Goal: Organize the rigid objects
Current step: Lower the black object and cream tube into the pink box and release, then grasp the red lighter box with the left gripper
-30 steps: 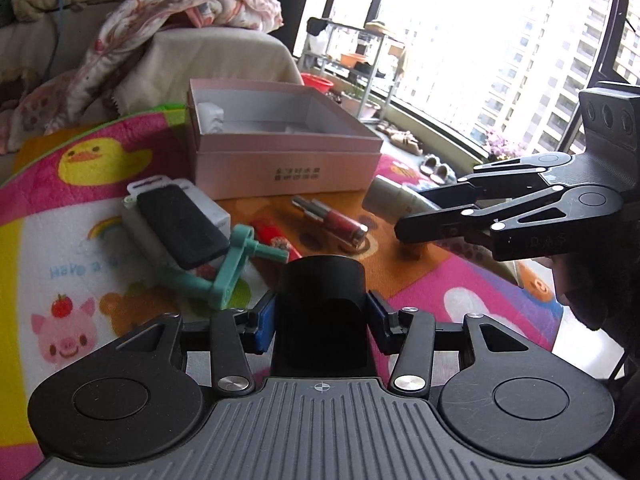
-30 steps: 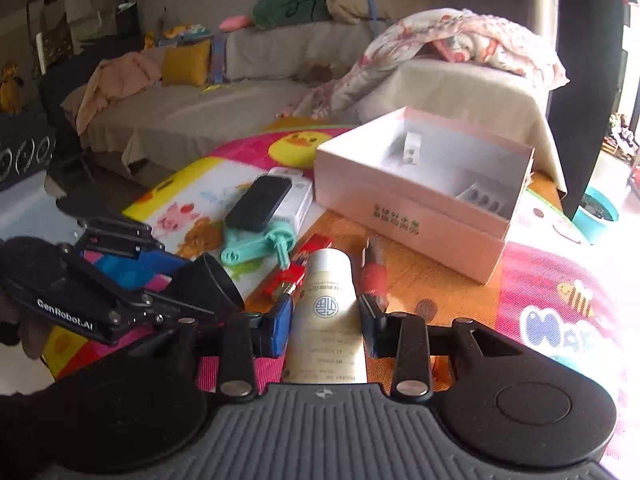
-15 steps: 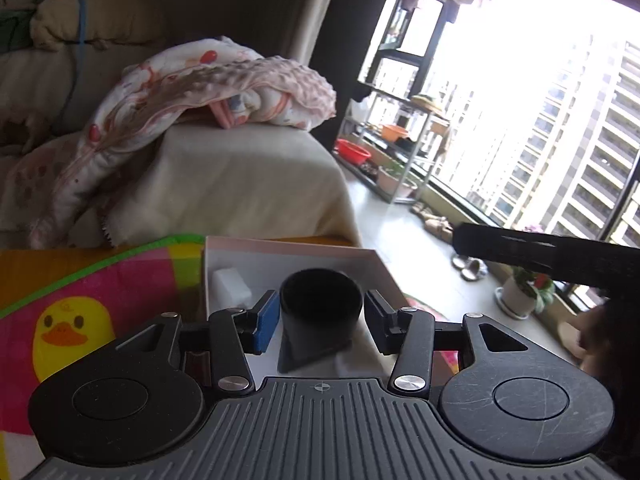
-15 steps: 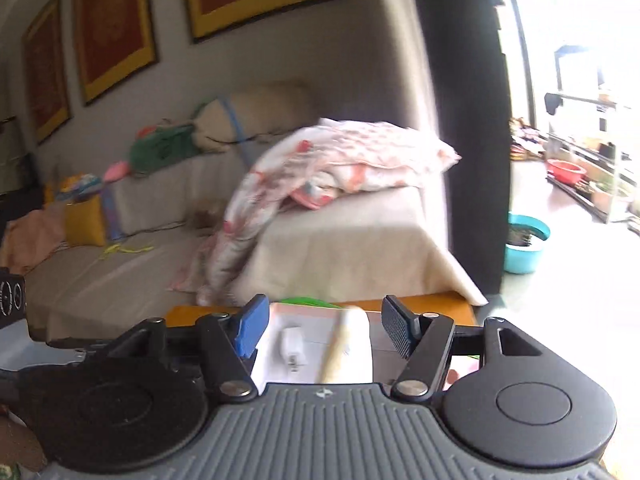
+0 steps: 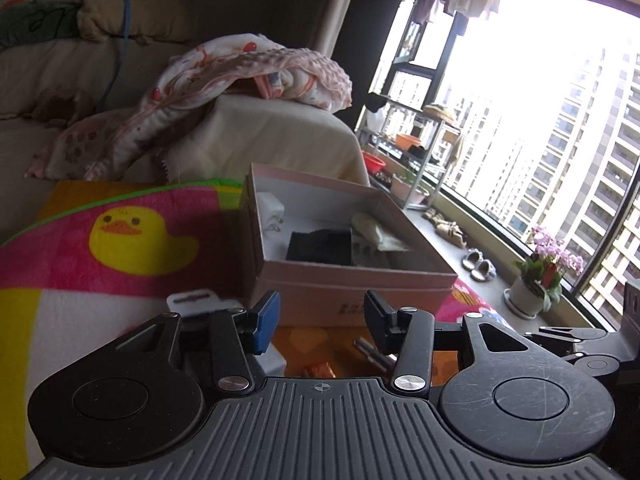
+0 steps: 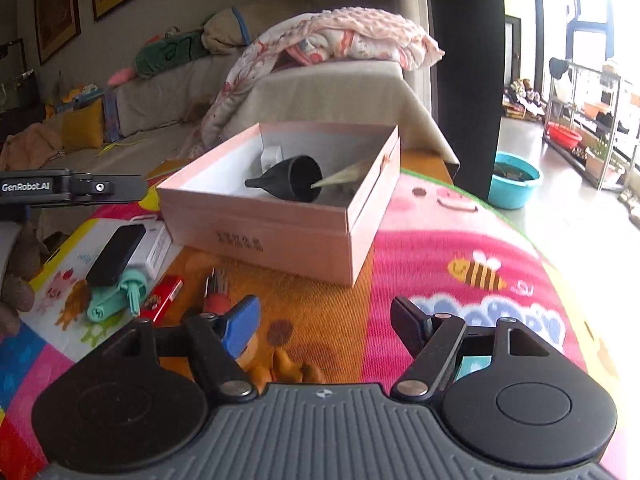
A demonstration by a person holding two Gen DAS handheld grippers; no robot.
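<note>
The black funnel (image 6: 294,178) and a cream tube (image 6: 347,174) are seen lying inside the pink box (image 6: 280,236) at mid-frame, while the left gripper (image 5: 320,320) is held spread and empty and the right gripper (image 6: 326,326), also empty, is being opened.

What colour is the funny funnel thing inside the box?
Black. The funnel lies on its side in the pink box, clearest in the right wrist view.

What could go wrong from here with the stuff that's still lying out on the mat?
The black phone lies partly on a white box and over the teal tool; lifting either could slide it off. The red tube sits right before the right claw, whose jaws are opening with nothing between them, and could get knocked. In the pink box, the black funnel leans against the cream tube.
</note>
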